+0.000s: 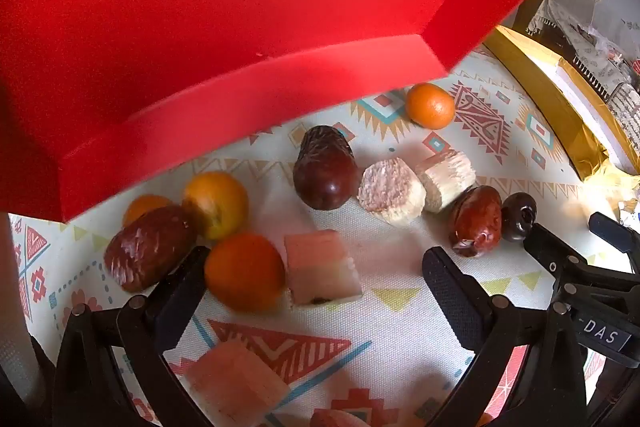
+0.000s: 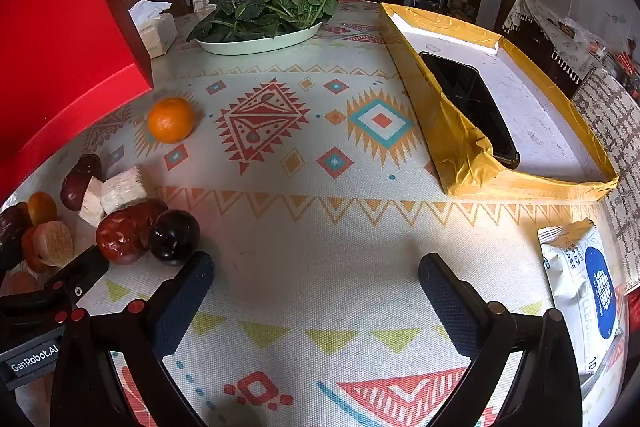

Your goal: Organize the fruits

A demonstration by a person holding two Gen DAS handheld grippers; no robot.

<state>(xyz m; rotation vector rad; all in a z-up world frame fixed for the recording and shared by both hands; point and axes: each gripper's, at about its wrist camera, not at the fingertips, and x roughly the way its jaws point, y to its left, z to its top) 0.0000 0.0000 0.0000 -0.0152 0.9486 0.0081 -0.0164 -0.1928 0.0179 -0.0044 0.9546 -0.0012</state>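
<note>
Fruit lies scattered on the patterned tablecloth [image 2: 320, 227]. In the left wrist view my left gripper [image 1: 316, 279] is open, with an orange [image 1: 245, 271] and a pale pink fruit cube [image 1: 322, 269] between its fingers. Around them lie a brown date [image 1: 150, 247], a yellow-orange fruit [image 1: 216, 205], a dark date [image 1: 325, 173], two cane-like pieces [image 1: 416, 191], a red date [image 1: 476, 221] and a dark round fruit [image 1: 519, 215]. A lone orange [image 2: 171, 119] sits farther off. My right gripper [image 2: 316, 291] is open and empty over bare cloth, right of the dark fruit [image 2: 174, 237].
A tilted red box [image 1: 220, 27] hangs over the far side of the fruit. A gold-edged tray [image 2: 472, 163] holding a black phone [image 2: 472, 107] stands at the right. A plate of greens [image 2: 260, 23], a tissue box [image 2: 154, 27] and a wipes pack [image 2: 584, 291] are also on the table.
</note>
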